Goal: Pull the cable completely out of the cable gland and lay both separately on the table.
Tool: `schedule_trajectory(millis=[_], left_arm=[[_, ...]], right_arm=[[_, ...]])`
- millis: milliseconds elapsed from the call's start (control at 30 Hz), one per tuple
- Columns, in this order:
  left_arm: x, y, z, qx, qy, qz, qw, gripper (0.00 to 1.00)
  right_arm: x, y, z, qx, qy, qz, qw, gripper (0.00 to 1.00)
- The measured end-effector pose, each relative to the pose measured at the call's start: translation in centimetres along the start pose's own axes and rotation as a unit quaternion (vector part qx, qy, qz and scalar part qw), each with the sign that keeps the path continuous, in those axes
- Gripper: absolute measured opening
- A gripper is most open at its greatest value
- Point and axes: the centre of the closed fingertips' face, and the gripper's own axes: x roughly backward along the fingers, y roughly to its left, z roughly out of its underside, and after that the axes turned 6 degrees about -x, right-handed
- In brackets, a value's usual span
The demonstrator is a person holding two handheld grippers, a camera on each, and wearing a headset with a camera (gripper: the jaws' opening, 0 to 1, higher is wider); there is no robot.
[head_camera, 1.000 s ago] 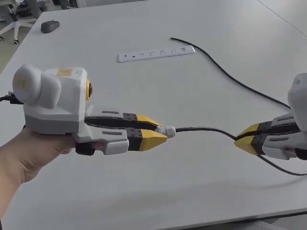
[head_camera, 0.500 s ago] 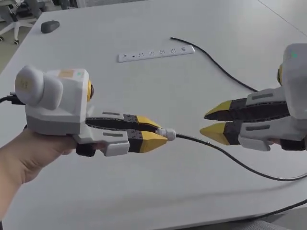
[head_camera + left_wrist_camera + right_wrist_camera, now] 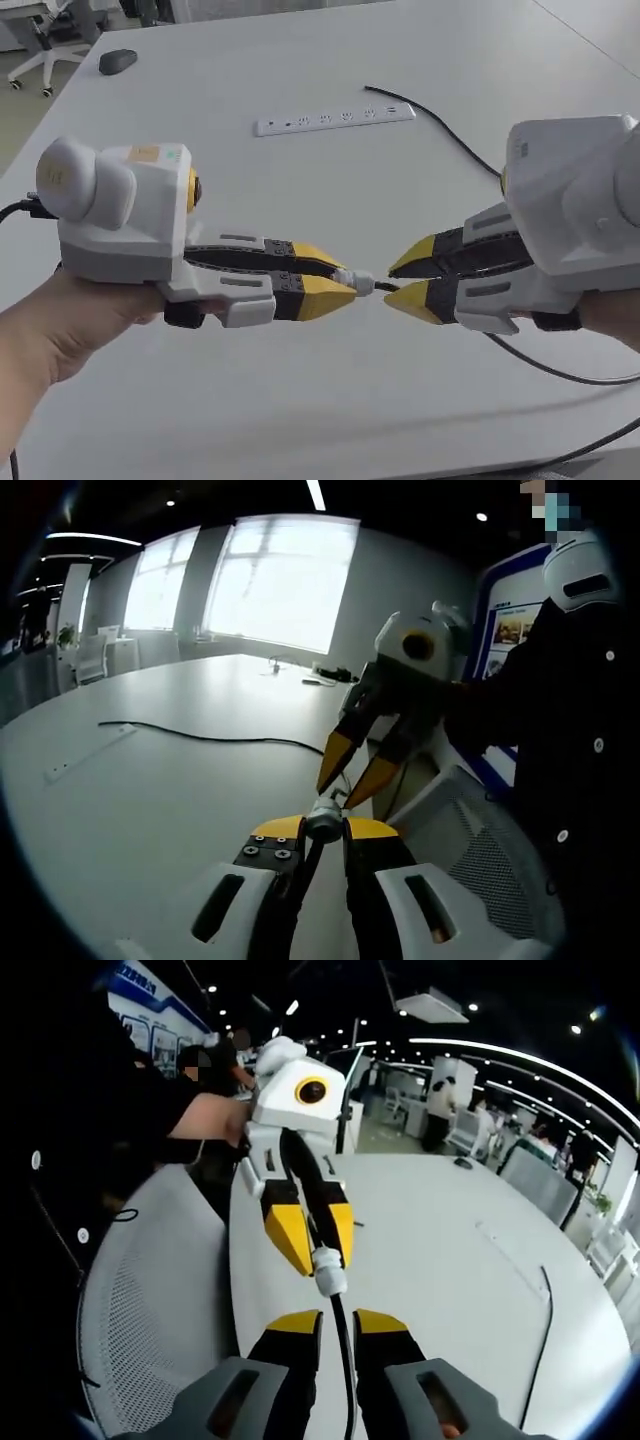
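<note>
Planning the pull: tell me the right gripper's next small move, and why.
Probably close the right gripper on the cable. Its jaws stand open with the cable running between them, just beside the gland, which the left gripper holds clamped at its tips. A grip that close to the gland should let it draw the cable out.

Bare white table point(image 3: 300, 200) — power strip point(image 3: 335, 119); mouse point(image 3: 118, 62); black cable point(image 3: 455, 140) lie on it.

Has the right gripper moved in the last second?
Yes. The right gripper moved left toward the cable gland; its tips now sit below the right end of the power strip, not beyond it.
</note>
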Motion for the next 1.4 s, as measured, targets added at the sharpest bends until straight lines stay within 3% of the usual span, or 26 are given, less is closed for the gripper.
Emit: schedule_trajectory(millis=[300, 567, 1100, 1400], left_arm=[[-0.1, -0.2, 0.1, 0.001, 0.001, 0.002, 1.0, 0.15], [-0.1, -0.2, 0.1, 0.003, 0.001, 0.002, 1.0, 0.15], [0.1, 0.2, 0.1, 0.003, -0.001, -0.006, 1.0, 0.15], [0.1, 0.3, 0.3, 0.004, 0.001, -0.008, 1.0, 0.15]], right_arm=[[-0.6, -0.2, 0.4, 0.004, 0.012, -0.003, 0.9999, 0.01], [-0.4, -0.6, 0.7, -0.029, 0.007, -0.002, 0.9996, 0.0], [1.3, -2.9, 3.7, -0.093, 0.015, 0.048, 0.9944, 0.0], [2.2, -4.5, 5.5, -0.137, 0.023, 0.078, 0.9872, 0.0]])
